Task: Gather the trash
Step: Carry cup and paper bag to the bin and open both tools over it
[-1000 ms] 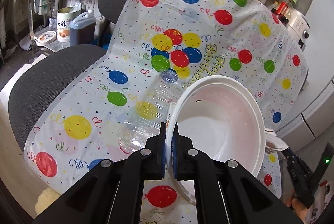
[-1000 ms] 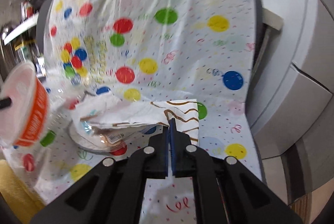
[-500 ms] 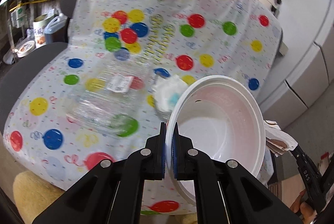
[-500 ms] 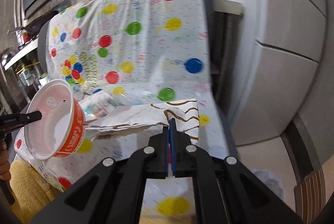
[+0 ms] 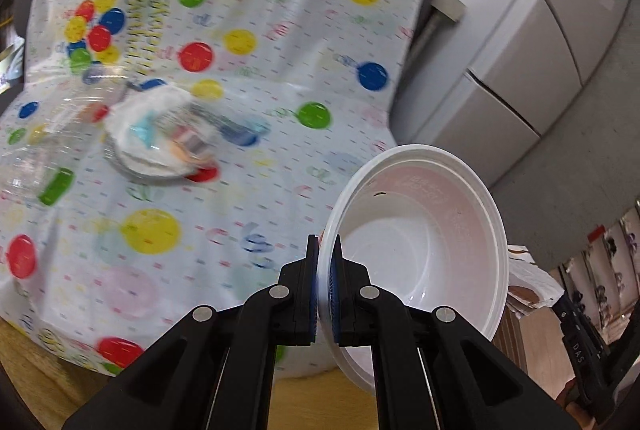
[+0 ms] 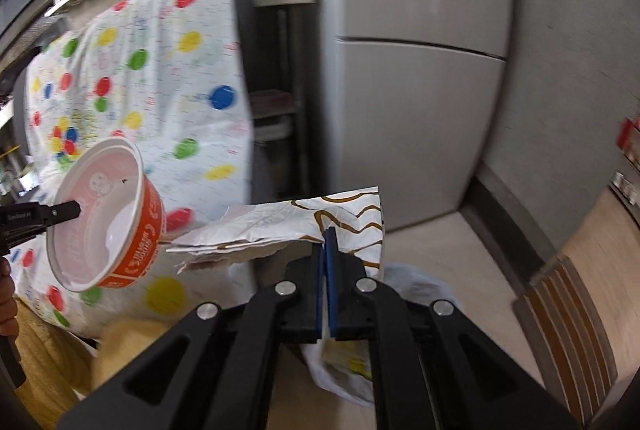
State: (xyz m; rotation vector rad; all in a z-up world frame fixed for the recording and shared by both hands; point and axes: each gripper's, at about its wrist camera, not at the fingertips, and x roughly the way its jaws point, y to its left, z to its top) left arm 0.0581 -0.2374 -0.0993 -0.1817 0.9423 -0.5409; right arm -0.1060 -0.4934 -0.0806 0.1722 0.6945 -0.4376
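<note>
Left gripper (image 5: 324, 250) clenched on rim of white plastic bowl with orange outer band (image 5: 420, 230), bowl tilted, held in air beyond edge of balloon-print plastic sheet (image 5: 240, 29). Right gripper (image 6: 324, 242) clenched on crumpled white paper bag with brown squiggles (image 6: 304, 226). Clear plastic bottle (image 5: 36, 149) and white paper plate with wrappers (image 5: 160, 145) lie on sheet, blurred. White plastic bag (image 6: 416, 286) on floor below right gripper.

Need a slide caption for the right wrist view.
Right gripper pinches a paper wrapper; left gripper holds an orange cup.

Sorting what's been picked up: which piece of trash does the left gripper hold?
The white-and-orange bowl, pinched by its rim in the left gripper; the right gripper holds the crumpled paper wrapper.
</note>
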